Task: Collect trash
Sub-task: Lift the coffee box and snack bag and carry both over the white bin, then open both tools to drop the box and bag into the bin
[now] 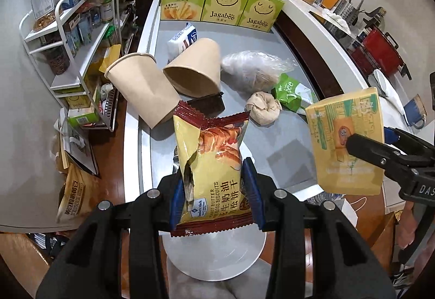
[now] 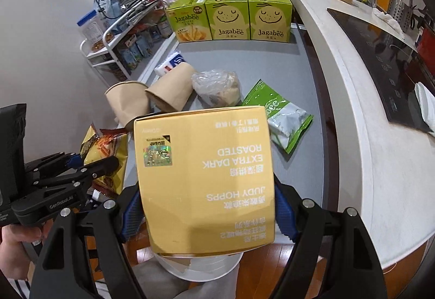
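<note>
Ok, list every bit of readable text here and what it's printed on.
"Jagabee": three green boxes.
"EXTRA DARK ROASTED", "JUDY HOPPS", upside down: yellow box in the right gripper.
"PEANUT BUTTER ... BISCUITS", "Member's Mark": biscuit wrapper in the left gripper.
Chinese print and shelf labels: too small.

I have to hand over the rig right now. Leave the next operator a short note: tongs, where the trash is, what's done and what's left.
Left tongs: shut on the torn biscuit wrapper, lifted off the table.
Right tongs: shut on the yellow carton, also lifted.
A white bin sits below both.
On the grey table: two tipped paper cups, a clear plastic bag, a crumpled paper ball, a green snack pouch.
Done: two items picked up.
Left: drop both, then collect the rest.
</note>
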The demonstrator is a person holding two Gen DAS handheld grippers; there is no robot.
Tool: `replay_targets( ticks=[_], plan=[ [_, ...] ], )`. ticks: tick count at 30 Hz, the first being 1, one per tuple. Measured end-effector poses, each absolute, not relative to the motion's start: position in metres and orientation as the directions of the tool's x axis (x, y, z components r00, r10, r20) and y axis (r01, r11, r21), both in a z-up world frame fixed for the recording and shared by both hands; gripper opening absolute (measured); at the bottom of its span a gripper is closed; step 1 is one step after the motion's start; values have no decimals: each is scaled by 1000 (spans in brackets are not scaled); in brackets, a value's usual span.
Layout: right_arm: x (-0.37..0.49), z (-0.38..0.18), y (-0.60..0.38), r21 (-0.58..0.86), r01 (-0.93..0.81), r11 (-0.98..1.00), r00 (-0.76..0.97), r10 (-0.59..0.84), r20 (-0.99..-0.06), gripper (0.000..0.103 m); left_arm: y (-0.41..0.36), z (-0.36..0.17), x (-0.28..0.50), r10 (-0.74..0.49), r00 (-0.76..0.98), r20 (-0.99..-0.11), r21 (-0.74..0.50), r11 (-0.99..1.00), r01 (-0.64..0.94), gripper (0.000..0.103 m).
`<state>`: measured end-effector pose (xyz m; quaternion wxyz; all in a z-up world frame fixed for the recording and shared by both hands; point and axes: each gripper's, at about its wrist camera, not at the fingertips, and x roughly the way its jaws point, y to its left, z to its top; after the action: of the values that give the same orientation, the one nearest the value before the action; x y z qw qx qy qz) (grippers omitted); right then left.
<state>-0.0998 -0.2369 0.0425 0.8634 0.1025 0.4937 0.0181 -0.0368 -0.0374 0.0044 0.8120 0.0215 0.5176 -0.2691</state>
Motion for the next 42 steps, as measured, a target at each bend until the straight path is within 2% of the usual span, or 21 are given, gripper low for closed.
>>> replay_targets(
  ticks=[12,20,33,42],
  plan=[
    [-138,38,-230,289,5,957,455,255,-853,77,-31,17,-71,-434,317,-843,-222,819,530,41],
    [-166,16,-217,318,-41,947,348,312,-884,77,-28,6,-104,-431,240,-870,-207,760,616,41],
    [-184,-64,-196,254,-35,967,152,257,-955,77,-32,-71,-136,-326,62,-943,-208,725,657,41],
    [-173,-124,-193,241,85,967,79,234,-969,77,-36,-128,-131,-255,-3,-967,-199,748,633,41]
  ],
)
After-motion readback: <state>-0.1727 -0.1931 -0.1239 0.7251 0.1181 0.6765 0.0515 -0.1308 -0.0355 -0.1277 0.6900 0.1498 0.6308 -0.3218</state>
